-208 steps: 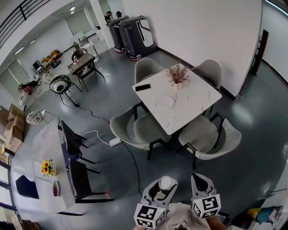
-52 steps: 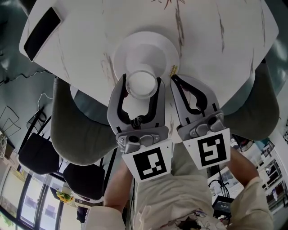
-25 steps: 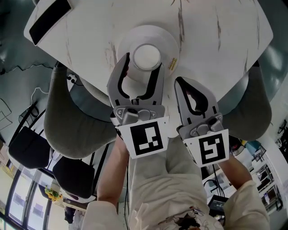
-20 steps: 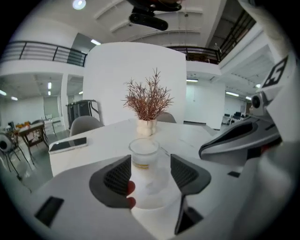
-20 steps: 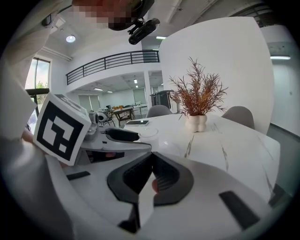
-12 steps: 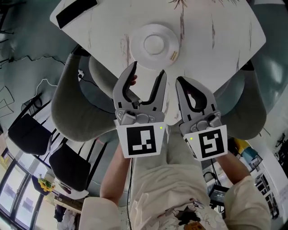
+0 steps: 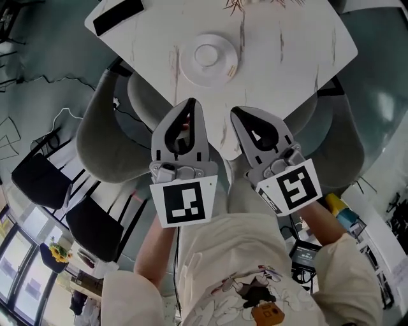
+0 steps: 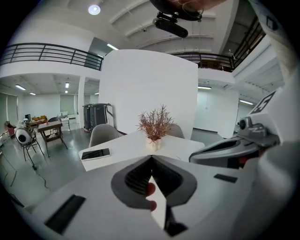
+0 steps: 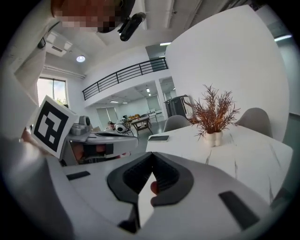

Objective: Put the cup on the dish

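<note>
Cup [image 7: 207, 55] upright on dish [image 7: 190, 71], centred, nothing touching it. Dish on white marbled table [image 7: 290, 44], near the corner pointing at the person. Black phone [image 7: 118, 15] at far-left corner, dried-twig plant [image 7: 254, 3] at far edge, both well apart from dish. Grey chairs [image 7: 102, 149] tucked in L and R of the near corner. L gripper [image 7: 191, 103] short of dish, clear of cup; jaws just closed, tips touching, nothing betw them. R gripper [image 7: 235, 112] just beside it, jaws together too, empty. Both held out in front of torso, marker cubes facing head cam.
</note>
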Tool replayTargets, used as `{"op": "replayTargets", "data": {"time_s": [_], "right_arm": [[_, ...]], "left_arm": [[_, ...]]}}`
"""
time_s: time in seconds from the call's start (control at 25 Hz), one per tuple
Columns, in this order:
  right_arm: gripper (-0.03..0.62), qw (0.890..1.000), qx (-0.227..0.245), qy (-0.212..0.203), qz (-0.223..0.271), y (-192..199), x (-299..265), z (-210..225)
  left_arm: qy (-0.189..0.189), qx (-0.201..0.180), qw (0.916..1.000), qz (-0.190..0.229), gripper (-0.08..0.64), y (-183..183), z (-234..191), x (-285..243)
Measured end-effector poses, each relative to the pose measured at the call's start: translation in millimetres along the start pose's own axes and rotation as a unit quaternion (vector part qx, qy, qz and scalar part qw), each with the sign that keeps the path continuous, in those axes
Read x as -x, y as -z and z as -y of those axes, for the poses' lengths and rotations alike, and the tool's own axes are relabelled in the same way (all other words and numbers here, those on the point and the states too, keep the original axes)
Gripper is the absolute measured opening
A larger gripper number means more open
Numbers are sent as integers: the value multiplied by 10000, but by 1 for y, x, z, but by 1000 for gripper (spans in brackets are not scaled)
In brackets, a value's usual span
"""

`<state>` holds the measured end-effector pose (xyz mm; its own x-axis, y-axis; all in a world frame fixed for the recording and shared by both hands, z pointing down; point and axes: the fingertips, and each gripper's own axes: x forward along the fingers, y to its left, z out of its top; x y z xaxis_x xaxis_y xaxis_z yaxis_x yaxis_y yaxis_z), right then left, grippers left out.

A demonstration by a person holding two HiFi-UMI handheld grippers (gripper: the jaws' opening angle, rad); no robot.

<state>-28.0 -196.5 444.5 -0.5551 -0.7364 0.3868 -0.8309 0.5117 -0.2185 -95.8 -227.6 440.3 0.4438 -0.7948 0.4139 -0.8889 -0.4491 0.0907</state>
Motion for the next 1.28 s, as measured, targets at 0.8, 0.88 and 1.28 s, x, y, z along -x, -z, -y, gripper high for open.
{"op": "replayTargets", "data": {"time_s": [0.8,0.88,1.28], "right_arm": [[5,9993,184,-317,24,-57,72,-51],[5,9998,52,-192,-12,-64,77,-56],[5,9980,336,373,373,-118,115,-94]], "left_arm": [[541,345,9979,-57,6,-70,53,98],[513,328,9981,-13,6,-79,52,107],[502,296,9983,-21,6,-99,49,151]]}}
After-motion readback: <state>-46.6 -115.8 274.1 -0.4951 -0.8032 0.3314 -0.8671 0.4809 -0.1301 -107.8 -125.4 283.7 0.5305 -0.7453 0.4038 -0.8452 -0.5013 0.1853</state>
